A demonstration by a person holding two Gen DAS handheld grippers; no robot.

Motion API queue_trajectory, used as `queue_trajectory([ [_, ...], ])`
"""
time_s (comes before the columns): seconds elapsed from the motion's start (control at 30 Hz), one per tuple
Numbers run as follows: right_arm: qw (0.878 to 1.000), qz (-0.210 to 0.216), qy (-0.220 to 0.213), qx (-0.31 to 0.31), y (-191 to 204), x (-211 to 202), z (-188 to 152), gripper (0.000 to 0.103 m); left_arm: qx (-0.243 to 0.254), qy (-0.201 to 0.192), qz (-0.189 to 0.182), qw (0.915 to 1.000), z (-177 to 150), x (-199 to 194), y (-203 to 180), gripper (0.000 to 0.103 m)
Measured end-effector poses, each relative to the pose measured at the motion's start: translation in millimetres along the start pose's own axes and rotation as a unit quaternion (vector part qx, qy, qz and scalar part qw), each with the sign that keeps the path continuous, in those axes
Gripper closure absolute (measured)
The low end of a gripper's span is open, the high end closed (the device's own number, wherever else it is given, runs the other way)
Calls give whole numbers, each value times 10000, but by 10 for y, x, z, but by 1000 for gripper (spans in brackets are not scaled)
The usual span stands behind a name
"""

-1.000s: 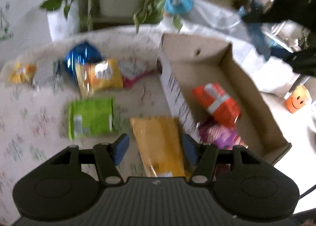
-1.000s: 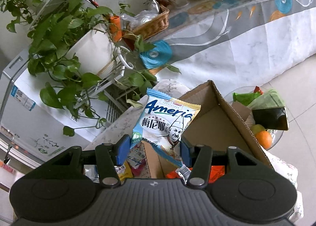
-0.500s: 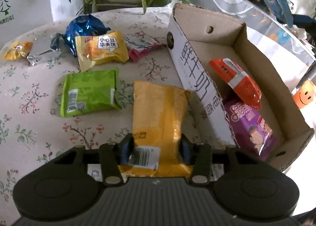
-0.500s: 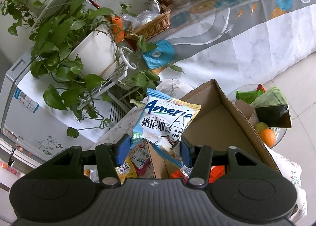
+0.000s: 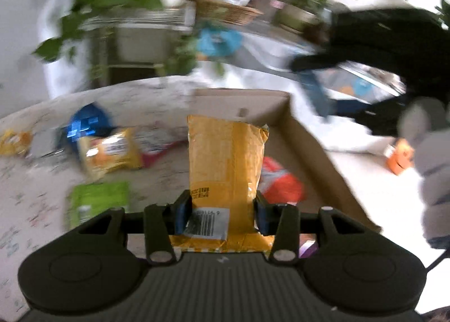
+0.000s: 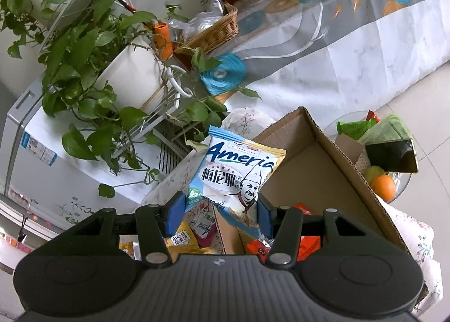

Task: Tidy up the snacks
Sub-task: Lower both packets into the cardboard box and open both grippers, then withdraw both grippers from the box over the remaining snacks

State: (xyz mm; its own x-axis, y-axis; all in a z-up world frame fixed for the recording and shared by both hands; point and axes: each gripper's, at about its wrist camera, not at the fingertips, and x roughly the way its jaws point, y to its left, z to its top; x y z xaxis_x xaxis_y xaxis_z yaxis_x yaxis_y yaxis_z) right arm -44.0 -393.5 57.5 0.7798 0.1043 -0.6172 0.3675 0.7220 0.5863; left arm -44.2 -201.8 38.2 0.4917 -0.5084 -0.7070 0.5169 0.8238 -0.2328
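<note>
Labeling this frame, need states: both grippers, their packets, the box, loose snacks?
left gripper: shut on yellow packet
yellow packet: held, lifted off table
right gripper: shut on white-blue packet
white-blue packet: held above box
cardboard box: open, orange packet inside
green packet: flat on table

Left wrist view is super smeary with motion blur, background washed out bright. Right wrist view is crisp, soft even daylight, barely any shadows. Both bend hard at the fisheye edges.
</note>
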Motion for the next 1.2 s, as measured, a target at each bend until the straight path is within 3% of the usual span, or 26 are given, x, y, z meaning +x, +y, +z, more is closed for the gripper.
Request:
queue_trajectory([
  [0.1,9999,-72,-22,69,-18,6,6,38,184,197,-109,9996,8,132,-226,53],
  [0.17,9998,-62,-35,177,-49,-1,14,35,177,277,-188,9993,6,158,-291,42],
  [0.27,9994,-6,-66,337,-93,-23,32,26,26,267,-275,9993,40,126,-246,31],
  [0.37,9991,8,-151,390,-99,-45,37,24,-34,190,-199,9996,75,24,-107,25],
  [0.7,9995,297,-57,-47,110,51,-33,22,-180,251,482,9984,71,-219,634,16],
  [0.97,9970,483,196,-577,434,297,-146,22,-566,550,1118,9906,4,-248,1299,13],
  [1.2,9918,609,621,-941,771,727,-295,22,-691,542,1098,9901,-12,-16,1492,12],
])
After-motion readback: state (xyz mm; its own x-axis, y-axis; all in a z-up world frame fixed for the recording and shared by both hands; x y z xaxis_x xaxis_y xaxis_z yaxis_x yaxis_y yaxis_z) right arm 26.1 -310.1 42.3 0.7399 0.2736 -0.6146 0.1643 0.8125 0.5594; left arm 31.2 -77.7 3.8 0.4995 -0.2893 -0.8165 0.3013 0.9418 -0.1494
